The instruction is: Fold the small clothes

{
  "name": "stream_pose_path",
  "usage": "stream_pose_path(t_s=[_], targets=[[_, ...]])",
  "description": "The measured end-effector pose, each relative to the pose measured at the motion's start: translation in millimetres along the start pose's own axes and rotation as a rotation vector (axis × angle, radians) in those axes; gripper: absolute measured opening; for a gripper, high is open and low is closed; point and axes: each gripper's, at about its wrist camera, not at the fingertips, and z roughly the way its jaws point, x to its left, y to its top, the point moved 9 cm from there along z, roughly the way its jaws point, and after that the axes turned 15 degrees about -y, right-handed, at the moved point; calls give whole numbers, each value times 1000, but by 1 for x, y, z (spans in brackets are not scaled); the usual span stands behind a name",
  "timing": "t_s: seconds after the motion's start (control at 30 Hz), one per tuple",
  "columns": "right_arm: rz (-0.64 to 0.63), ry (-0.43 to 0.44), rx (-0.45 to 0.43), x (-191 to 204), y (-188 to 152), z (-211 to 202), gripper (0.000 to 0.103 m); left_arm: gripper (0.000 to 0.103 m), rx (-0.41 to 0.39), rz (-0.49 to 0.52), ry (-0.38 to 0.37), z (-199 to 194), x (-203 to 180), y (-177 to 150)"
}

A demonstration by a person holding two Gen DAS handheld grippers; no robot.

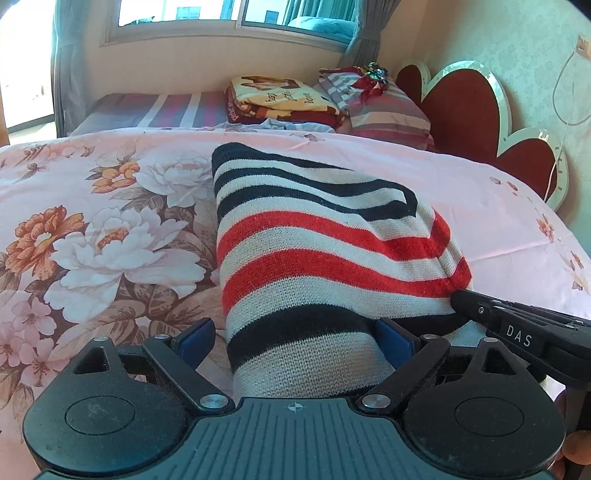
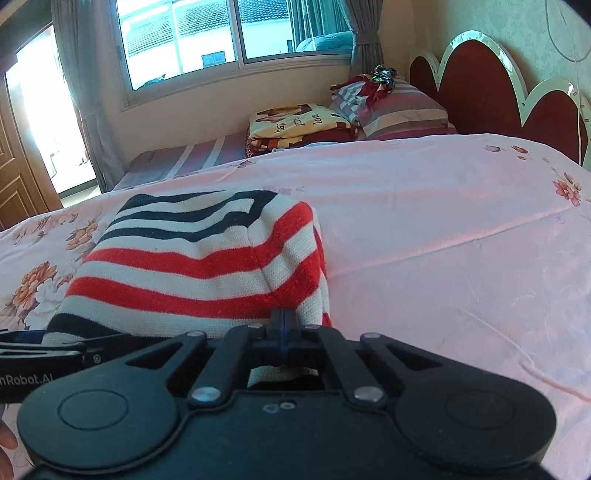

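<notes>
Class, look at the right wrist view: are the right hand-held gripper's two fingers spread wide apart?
No. The right hand-held gripper has its fingers pressed together, pinching the near edge of the striped knit garment.

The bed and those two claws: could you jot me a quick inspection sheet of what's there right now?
Surface: pink floral bedspread, sunlit.
Job's things: one striped knit garment, red, white and dark bands, bunched up off the spread.
Clutter: folded printed blanket and striped pillow at the far side.
Grippers: left claw wide open, blue fingers either side of the garment's lower part; right claw shut on the garment's near edge.
Cables: thin white wire hanging on the wall.
Surroundings: heart-shaped red headboard, window with grey curtains, wooden door at the left.
</notes>
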Motion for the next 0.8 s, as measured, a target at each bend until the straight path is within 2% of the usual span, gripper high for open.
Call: stream_pose_path(t_s=[0.07,0.17,0.3,0.47,0.67,0.8], targets=[[16,29,10,0,6,-6,1,93,-12,0,-6,-5,-2,5],[36,48,-32,0,20,-18,19,93,-45,6,-20,-12,-5,19],[36,46,-58,7,43,-15,18,93,-62,10,-6,-6,-1,42],[11,21,-54,19,63,9,18,93,-49,-12,29,18,13,61],[-17,6,-52,39,77,41,18,93,-52,-101,55,47,38,74],[-64,-42,-25,40,69,71,15,93,-10,-157,56,66,54,66]])
